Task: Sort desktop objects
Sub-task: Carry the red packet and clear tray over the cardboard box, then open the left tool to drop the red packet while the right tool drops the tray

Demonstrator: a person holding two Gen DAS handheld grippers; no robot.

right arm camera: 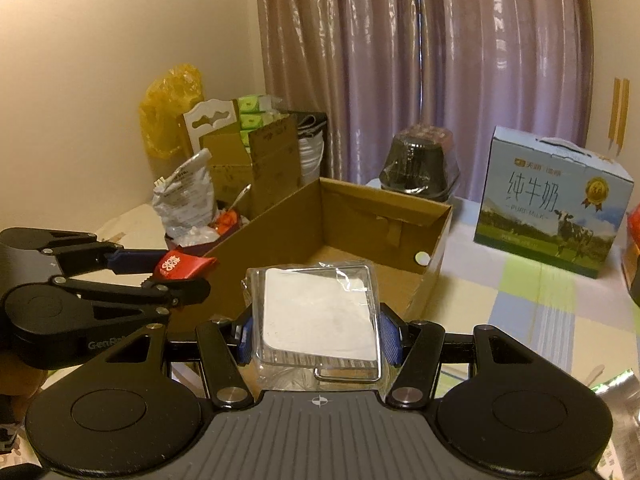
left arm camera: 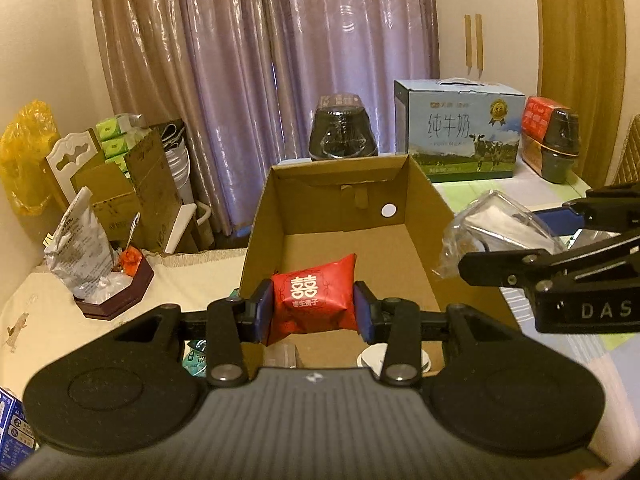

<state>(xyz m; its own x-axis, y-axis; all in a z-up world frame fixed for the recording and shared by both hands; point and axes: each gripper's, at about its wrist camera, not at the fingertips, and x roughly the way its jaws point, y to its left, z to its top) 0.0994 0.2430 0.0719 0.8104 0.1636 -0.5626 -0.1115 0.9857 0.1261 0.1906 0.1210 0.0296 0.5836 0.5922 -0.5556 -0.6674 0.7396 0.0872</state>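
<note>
The left gripper point(left arm camera: 314, 312) clamps a red candy packet point(left arm camera: 314, 304) between its blue pads, just before the near wall of the open cardboard box point(left arm camera: 420, 216). The right gripper point(right arm camera: 318, 328) grips a clear plastic packet with a white square insert point(right arm camera: 320, 312), held at the near right corner of the same box. The box interior shows bare cardboard; nothing stands between either load and the opening.

Left of the box sit a dark hexagonal tray point(left arm camera: 116, 300) with a crumpled silver bag point(left arm camera: 80, 240) and stacked brown cartons point(left arm camera: 132, 200). Behind the box stands a dark shrink-wrapped container point(left arm camera: 342, 128). Right of the box stands a blue milk carton case point(left arm camera: 460, 132) on a checked cloth point(right arm camera: 532, 300). Pink curtains point(left arm camera: 260, 60) hang behind the box.
</note>
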